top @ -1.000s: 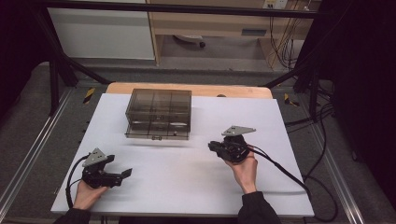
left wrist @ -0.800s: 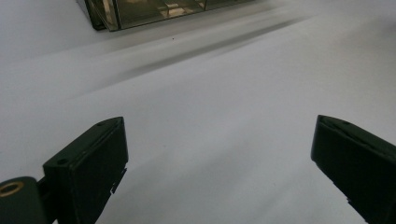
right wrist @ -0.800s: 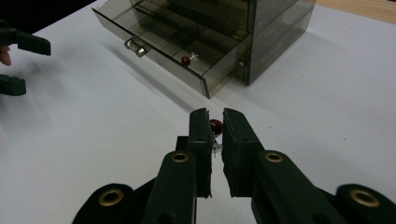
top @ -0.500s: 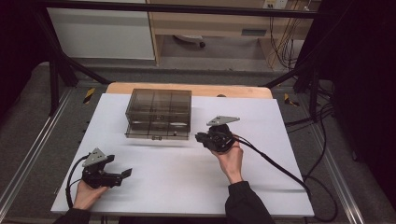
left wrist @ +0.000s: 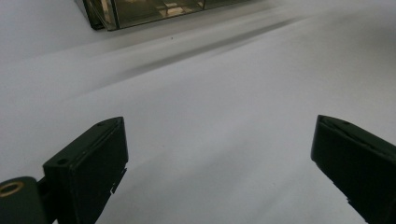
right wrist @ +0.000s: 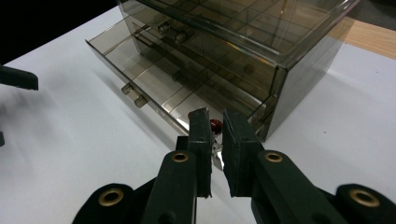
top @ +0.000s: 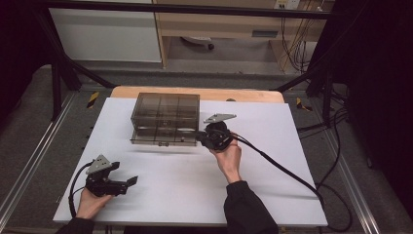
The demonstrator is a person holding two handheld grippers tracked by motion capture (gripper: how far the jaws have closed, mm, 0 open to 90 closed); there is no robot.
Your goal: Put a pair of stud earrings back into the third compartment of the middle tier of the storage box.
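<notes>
A smoky clear drawer box (top: 165, 114) stands at the back middle of the white table (top: 272, 195). Its bottom drawer (right wrist: 154, 88) is pulled out a little. My right gripper (top: 200, 138) is at the drawer's right end, and in the right gripper view (right wrist: 217, 117) it is shut on a small red and silver piece (right wrist: 215, 125) just over the drawer's rim. My left gripper (top: 127, 184) rests near the table's front left corner, pointing right. Its jaws stand wide apart with nothing between them (left wrist: 219, 135), and the box corner (left wrist: 140, 9) lies far ahead.
The drawer carries two small knobs (right wrist: 133, 95) on its front. A black cable (top: 282, 165) trails from the right gripper across the table to its right edge. A wooden strip (top: 243, 95) borders the back of the table.
My right gripper has moved left and away from the person, from the open table up to the drawer box's right front corner. The left gripper has stayed put.
</notes>
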